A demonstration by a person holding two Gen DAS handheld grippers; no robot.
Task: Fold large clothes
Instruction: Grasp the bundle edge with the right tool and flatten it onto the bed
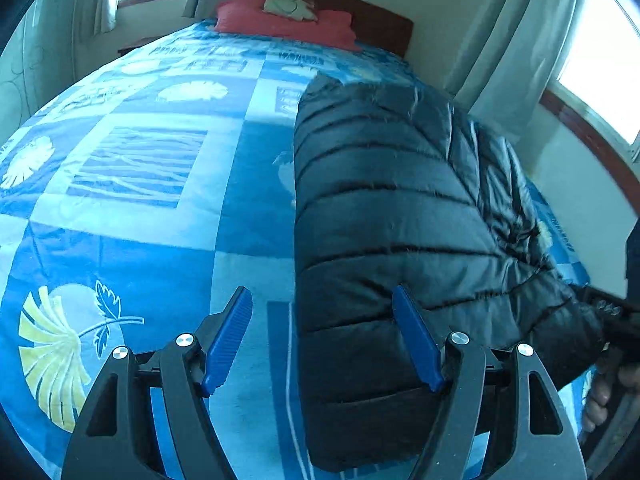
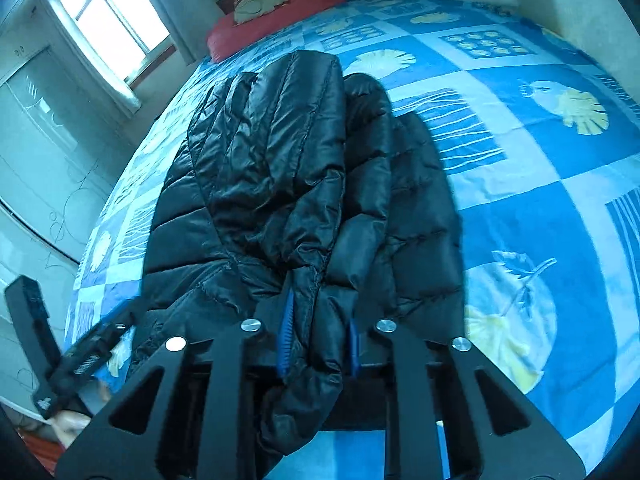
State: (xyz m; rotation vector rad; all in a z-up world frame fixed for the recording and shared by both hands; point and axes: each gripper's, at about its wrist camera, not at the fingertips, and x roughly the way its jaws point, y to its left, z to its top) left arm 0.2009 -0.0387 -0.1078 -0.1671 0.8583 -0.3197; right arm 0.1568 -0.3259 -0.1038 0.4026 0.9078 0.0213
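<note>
Now the right tongs (image 2: 318, 336) pinch the black puffer jacket (image 2: 280, 184) on the bed (image 2: 520, 200), seemingly its sleeve; the left tongs (image 1: 322, 340) gape empty.

Both grippers have black angular frames, silver round screws and ribbed blue fingers (image 1: 230, 340).

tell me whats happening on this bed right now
A person holding a two-finger gripper in each hand is folding a black puffer jacket on a blue patterned bedspread. The right gripper is shut on a bunched part of the jacket near its close end. The left gripper hovers open over the jacket's near edge, gripping nothing.
</note>
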